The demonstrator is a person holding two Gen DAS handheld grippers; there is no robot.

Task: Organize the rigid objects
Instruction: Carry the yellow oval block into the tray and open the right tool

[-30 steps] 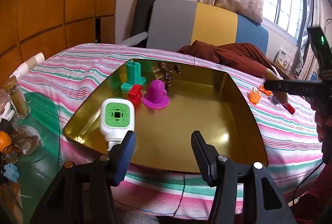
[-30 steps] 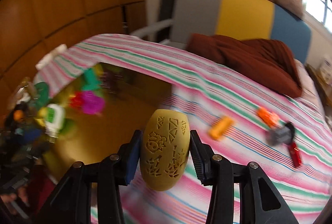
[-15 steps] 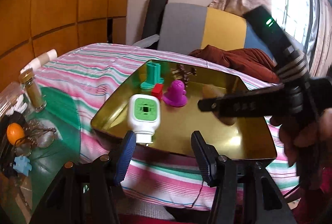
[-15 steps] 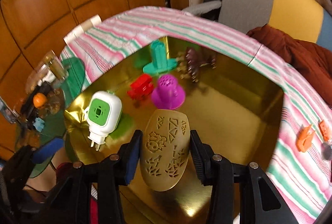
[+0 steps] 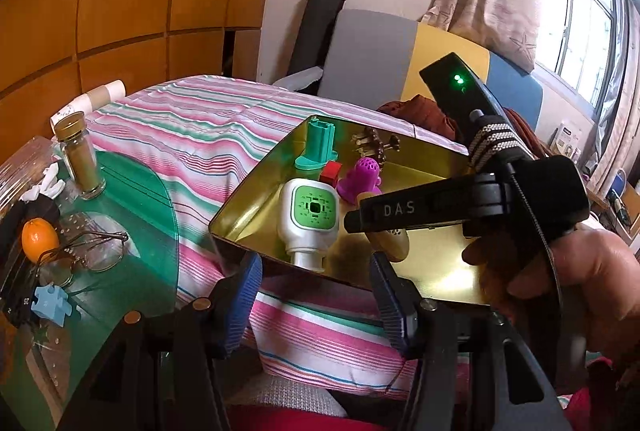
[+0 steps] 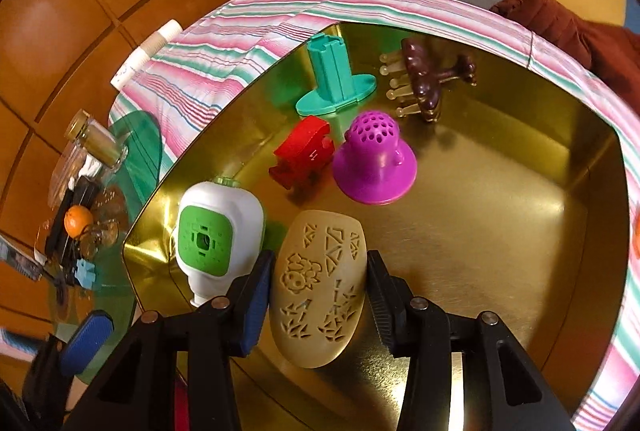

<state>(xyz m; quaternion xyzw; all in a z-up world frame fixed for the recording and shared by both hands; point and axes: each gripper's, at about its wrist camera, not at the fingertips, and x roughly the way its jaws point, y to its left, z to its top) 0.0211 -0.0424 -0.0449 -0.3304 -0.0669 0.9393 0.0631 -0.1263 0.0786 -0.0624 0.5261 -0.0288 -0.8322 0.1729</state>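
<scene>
My right gripper is shut on a tan egg-shaped piece with cut-out patterns, held low over the gold tray near its front. In the tray stand a white and green plug-in device, a red block, a purple perforated cone, a teal stand and a brown hair claw. My left gripper is open and empty, just in front of the tray's near edge. From the left wrist view the right gripper reaches in from the right, with the tan piece partly hidden under it.
The tray lies on a striped bedspread. A green glass side table at the left carries a spice jar, an orange, eyeglasses and a blue puzzle piece. A hand holds the right gripper. A brown blanket lies beyond.
My right gripper has carried the tan piece from over the bedspread to low over the tray, tilting downward. The left gripper has shifted slightly, staying open.
</scene>
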